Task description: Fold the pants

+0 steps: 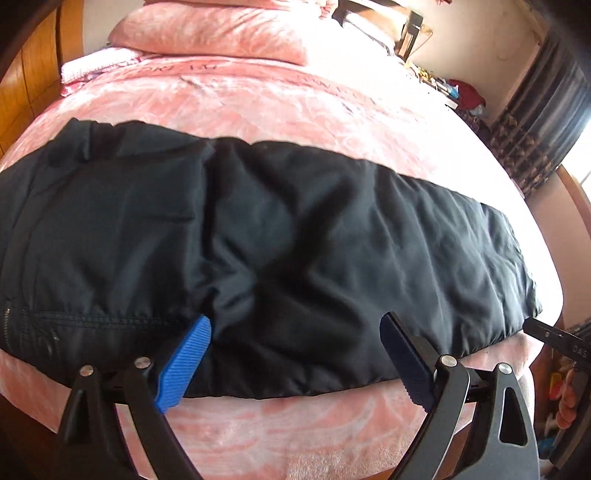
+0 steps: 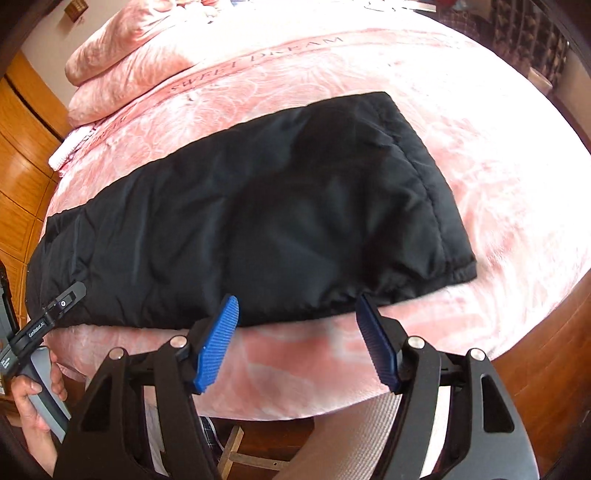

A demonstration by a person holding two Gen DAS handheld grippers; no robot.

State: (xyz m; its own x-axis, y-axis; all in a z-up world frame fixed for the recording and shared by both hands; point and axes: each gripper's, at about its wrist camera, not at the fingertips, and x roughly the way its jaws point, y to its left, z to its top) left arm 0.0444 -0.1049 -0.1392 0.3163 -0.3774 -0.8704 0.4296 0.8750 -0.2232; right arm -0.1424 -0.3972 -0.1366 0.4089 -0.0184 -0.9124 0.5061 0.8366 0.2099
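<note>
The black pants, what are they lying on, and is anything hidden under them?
The black pants lie flat on a pink bedspread printed "SWEET DREAM", with pink pillows behind them. Whatever is beneath the fabric is covered, so nothing else can be confirmed there.

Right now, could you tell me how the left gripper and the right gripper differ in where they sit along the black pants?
The left gripper is at the pants' near edge toward the waist end, by the zipper; the right gripper is at the same edge near the leg hem. The left gripper's fingertips overlap the fabric; the right gripper's fingertips barely reach its edge. Both are open, with blue pads, over the pink blanket.
</note>
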